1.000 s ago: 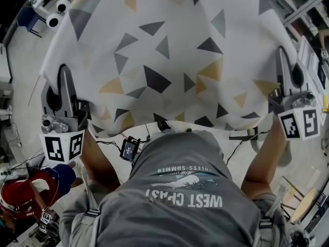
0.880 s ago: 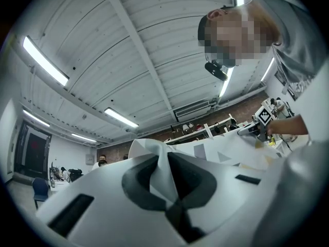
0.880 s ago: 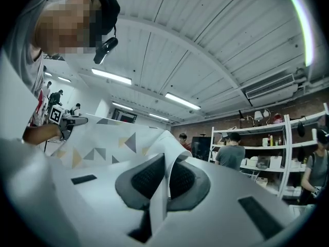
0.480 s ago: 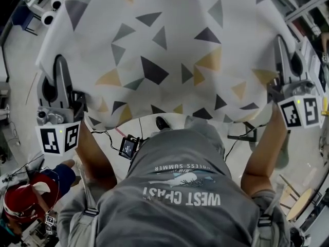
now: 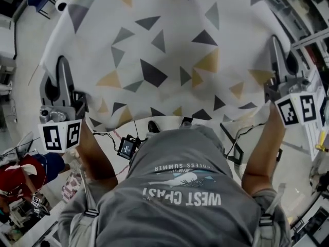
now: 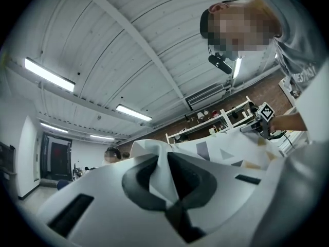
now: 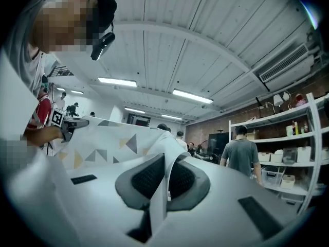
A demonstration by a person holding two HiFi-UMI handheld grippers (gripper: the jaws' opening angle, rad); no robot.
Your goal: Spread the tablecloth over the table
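Two pinch points logged on the tablecloth (image 5: 169, 60). Found the left gripper (image 5: 61, 66) with jaws closed tight on a fold at the near edge, cloth rising between the pads (image 6: 141, 181). Found the right gripper (image 5: 276, 42) clamped likewise on the opposite end of that edge. Noted cloth held aloft, stretched wide between both, printed with grey and yellow triangles, ahead of the person's (image 5: 185, 189) chest.
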